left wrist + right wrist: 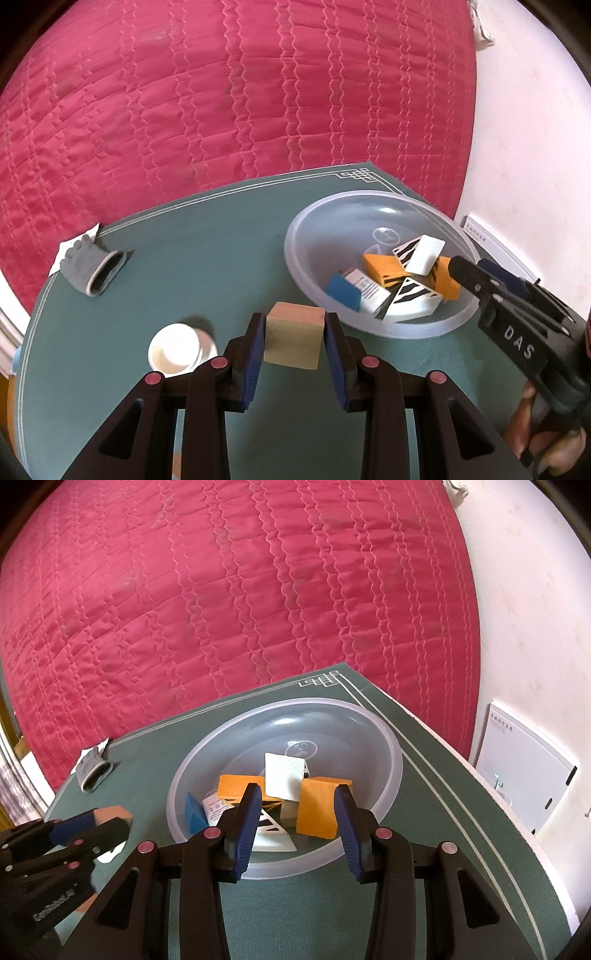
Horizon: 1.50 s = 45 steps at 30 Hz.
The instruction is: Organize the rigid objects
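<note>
My left gripper (294, 321) is shut on a pale wooden cube (293, 339), held just above the green mat (207, 251), left of the bowl. The right wrist view shows this gripper (107, 819) and the cube (116, 814) at lower left. A clear plastic bowl (369, 199) holds orange blocks (380, 267), a white card (426, 254), zebra-striped pieces (410, 291) and a blue and white box (354, 291). My right gripper (297, 794) hovers over the bowl's near side (295, 701), open, pads pressing on nothing; an orange block (317, 808) lies beneath it.
A grey glove (94, 269) lies at the mat's far left corner. A small white cup (177, 349) stands left of my left gripper. A pink quilt (221, 92) rises behind the table. A white booklet (524, 768) lies beyond the mat's right edge.
</note>
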{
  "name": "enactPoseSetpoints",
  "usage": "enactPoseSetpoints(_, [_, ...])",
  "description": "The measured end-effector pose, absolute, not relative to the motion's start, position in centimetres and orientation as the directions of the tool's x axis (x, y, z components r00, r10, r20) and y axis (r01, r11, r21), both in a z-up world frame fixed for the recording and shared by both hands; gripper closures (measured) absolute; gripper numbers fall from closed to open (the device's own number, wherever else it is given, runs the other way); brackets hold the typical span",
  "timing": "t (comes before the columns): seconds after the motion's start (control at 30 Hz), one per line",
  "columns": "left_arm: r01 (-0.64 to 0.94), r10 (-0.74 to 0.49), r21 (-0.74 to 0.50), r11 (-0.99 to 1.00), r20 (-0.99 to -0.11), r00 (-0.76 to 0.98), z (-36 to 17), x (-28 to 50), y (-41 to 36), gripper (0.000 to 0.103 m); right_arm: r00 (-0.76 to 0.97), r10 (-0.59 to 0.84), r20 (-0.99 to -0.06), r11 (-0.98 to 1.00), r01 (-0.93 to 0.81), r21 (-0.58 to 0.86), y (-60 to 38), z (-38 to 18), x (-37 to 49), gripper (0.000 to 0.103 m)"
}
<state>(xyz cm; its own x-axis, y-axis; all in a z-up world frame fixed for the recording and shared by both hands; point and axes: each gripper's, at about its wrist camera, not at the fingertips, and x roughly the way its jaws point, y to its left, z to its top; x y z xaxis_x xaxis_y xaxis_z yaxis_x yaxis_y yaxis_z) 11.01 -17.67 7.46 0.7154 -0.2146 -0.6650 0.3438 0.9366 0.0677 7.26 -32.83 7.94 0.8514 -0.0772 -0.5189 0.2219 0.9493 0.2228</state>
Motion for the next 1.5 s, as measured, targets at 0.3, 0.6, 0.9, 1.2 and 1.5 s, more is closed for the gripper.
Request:
enactPoseSetpoints(0.3, [0.365,-0.219,0.087,0.927,-0.664,0.715,7.3,13.1,-19.8,0.069,0.845,-0.081,-0.528,0.938,0.244,0.245,-33.6,7.7,7.3,0.061])
enactPoseSetpoints(0.6, [0.406,-0.258,0.072,0.911,-0.668,0.698,7.4,15.3,-22.2,0.069,0.847,-0.104,-0.522,0.929,0.270,0.254,-34.1,7.6,7.2,0.061])
enactPoseSetpoints(0.9, [0.441,-0.281,0.072,0.894,-0.678,0.679,7.1,16.7,-24.0,0.065,0.845,-0.127,-0.519,0.915,0.302,0.266,-35.0,7.5,7.2,0.060])
enactPoseSetpoints(1.2, [0.384,-0.242,0.080,0.920,-0.656,0.715,8.6,16.6,-21.2,0.030,0.847,-0.121,-0.518,0.918,0.294,0.266,-35.0,7.4,7.2,0.057])
enactPoseSetpoints(1.5, [0.318,-0.185,0.097,0.943,-0.641,0.745,9.7,16.1,-17.2,0.016,0.850,-0.116,-0.514,0.921,0.286,0.266,-34.9,7.6,7.1,0.057])
